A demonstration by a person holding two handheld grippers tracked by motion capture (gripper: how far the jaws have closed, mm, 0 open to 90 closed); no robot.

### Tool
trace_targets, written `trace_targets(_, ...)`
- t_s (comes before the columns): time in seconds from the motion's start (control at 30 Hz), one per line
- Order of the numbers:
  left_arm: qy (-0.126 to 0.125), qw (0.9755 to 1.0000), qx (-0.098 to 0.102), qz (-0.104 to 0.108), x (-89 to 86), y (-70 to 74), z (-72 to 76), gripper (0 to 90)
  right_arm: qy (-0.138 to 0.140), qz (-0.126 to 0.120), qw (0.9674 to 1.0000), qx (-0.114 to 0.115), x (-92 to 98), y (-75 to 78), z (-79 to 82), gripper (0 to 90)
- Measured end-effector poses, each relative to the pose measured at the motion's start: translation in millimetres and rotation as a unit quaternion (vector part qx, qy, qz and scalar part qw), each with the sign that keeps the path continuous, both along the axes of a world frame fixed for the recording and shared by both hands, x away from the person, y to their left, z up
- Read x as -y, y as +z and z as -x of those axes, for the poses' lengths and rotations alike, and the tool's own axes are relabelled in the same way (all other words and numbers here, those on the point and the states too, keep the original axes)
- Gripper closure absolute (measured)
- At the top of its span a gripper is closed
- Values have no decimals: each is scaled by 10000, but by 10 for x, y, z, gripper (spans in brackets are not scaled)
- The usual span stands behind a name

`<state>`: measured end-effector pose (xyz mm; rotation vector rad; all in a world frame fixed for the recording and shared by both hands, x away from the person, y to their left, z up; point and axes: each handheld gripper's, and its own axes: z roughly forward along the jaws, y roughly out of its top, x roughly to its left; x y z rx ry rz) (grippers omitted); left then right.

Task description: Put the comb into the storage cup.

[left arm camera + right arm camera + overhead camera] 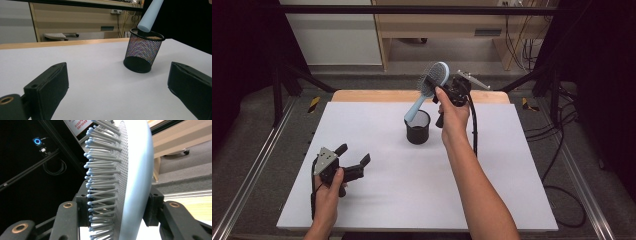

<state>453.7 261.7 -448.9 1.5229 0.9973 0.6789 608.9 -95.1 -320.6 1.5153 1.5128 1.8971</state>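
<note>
Both grippers were matte black, the left gripper (354,160) and the right gripper (432,82) alike. Behind the jaws of each sat a grey three-cornered plate, and a black cable trailed from the body. Brass-coloured rivets marked the jaw linkages. Both forearms were bare, without sleeves.

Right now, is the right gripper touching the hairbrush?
Touching. In the right gripper view, the right gripper has its jaws clamped on the hairbrush head, one against the bristles, one against the smooth back.
</note>
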Motion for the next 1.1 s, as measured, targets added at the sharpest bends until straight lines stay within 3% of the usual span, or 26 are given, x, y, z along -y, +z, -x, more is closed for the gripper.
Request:
trace_targets(0.13, -17, 10000, 2, -6, 4, 0, 9, 35, -21, 56, 9999, 82, 2, 61, 12, 519)
trace_targets(0.33, -81, 9999, -52, 49, 32, -18, -4, 35, 43, -46, 9998, 210, 1, 174, 36, 518)
trace_targets(0.47, -105, 9999, -41, 41, 43, -16, 0, 35, 44, 81, 9997, 222, -10, 218, 19, 517)
trace_targets(1.1, -179, 9998, -29, 6, 72, -11, 8, 36, -106, 43, 9996, 253, 8, 224, -35, 516)
